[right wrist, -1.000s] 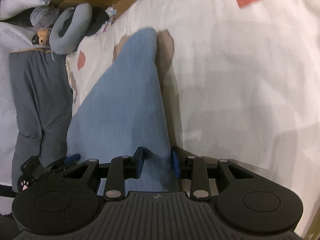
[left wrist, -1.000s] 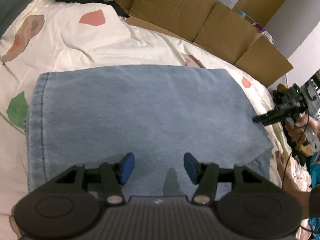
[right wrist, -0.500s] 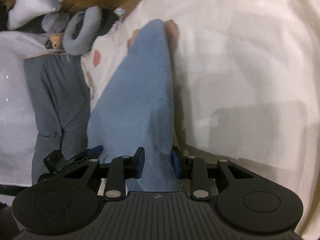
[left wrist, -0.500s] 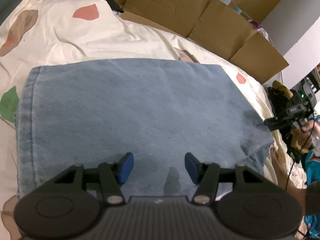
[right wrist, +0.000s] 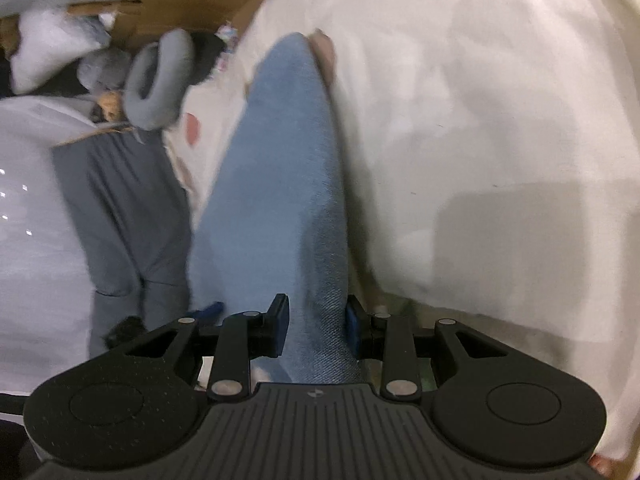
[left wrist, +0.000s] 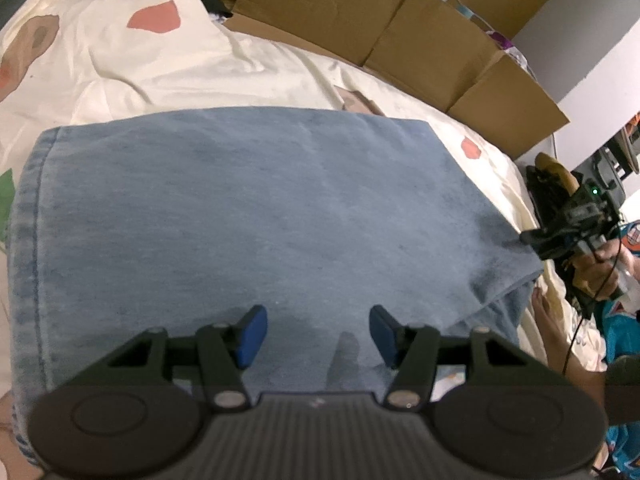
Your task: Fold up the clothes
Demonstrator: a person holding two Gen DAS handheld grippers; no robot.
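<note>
Cream patterned bedsheet (left wrist: pixel 256 68) fills the room's middle, one folded light-blue denim garment (left wrist: pixel 256 216) lying on it at frame centre. Since a second ago its right corner has lifted, so another fold seems underway. Two grippers: right gripper (right wrist: pixel 316 326) pinches that corner; left gripper (left wrist: pixel 316 334) hovers released above.

A home bedroom: patterned bedsheet (left wrist: pixel 248 64), neck pillow (right wrist: pixel 158 80), flattened cardboard boxes (left wrist: pixel 400 36) alongside.

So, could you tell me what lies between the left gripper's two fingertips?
In the left wrist view, only the flat denim garment shows beneath the left gripper; its jaws stand open, gripping nothing.
</note>
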